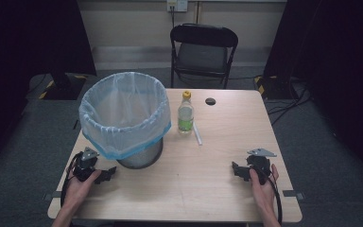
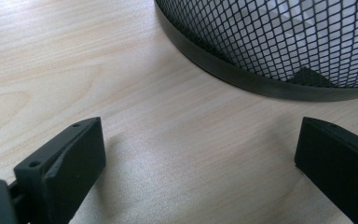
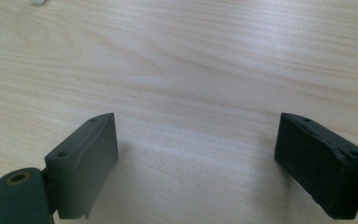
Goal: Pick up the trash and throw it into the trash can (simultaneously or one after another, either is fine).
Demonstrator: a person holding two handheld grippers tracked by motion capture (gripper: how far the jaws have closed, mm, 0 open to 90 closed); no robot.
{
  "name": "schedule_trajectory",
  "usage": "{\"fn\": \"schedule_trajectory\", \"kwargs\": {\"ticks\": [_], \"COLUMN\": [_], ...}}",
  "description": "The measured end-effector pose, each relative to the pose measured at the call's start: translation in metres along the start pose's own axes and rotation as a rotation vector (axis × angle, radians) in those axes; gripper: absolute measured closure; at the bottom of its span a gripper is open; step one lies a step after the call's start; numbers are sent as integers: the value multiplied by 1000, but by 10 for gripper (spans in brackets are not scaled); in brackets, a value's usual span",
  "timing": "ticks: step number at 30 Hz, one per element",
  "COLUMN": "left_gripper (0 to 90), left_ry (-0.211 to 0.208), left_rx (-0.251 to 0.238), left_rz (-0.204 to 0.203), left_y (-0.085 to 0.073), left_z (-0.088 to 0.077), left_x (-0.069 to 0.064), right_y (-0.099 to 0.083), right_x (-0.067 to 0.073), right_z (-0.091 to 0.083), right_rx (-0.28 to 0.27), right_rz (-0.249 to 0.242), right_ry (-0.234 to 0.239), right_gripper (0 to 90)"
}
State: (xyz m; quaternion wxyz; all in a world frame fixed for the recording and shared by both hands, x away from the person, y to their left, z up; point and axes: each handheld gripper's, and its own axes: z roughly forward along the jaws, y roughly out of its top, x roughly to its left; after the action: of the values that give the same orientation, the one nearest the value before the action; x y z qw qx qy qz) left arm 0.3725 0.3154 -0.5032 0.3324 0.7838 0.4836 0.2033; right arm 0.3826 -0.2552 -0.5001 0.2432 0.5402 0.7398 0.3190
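Note:
A black mesh waste bin lined with a pale blue bag stands at the table's left. Its mesh wall fills the top right of the left gripper view. Right of the bin stands a clear bottle with a yellow cap, and a white straw-like stick lies beside it. My left gripper rests on the table near the bin's base, open, nothing between its jaws. In a hand at the right front, my right gripper lies on the wood, open and empty.
The wooden table has a round cable hole at the back. A black folding chair stands behind the table. Cables run over the grey floor at the right.

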Motion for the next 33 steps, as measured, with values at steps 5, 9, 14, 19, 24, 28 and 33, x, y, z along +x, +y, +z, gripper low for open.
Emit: {"fn": "schedule_trajectory", "kwargs": {"ticks": [5, 9, 14, 19, 24, 28, 33], "left_gripper": [8, 7, 3, 3, 3, 2, 1], "left_ry": [5, 1, 1, 1, 1, -9, -11], "left_rx": [3, 3, 4, 5, 5, -1, 0], "left_rz": [4, 1, 6, 6, 6, -7, -6], "left_y": [0, 0, 1, 1, 1, 0, 0], "left_z": [0, 0, 0, 0, 0, 1, 1], "left_x": [0, 0, 0, 0, 0, 0, 0], "right_y": [0, 0, 0, 1, 2, 6, 15], "right_x": [0, 0, 1, 2, 1, 1, 5], "right_z": [0, 0, 0, -1, -4, -7, -11], "right_rx": [0, 1, 1, 8, 7, 7, 1], "right_rz": [1, 0, 10, 10, 9, 8, 7], "right_ry": [-1, 0, -11, -12, 18, 17, 60], "right_gripper": [121, 121, 121, 145, 151, 152, 143]}}
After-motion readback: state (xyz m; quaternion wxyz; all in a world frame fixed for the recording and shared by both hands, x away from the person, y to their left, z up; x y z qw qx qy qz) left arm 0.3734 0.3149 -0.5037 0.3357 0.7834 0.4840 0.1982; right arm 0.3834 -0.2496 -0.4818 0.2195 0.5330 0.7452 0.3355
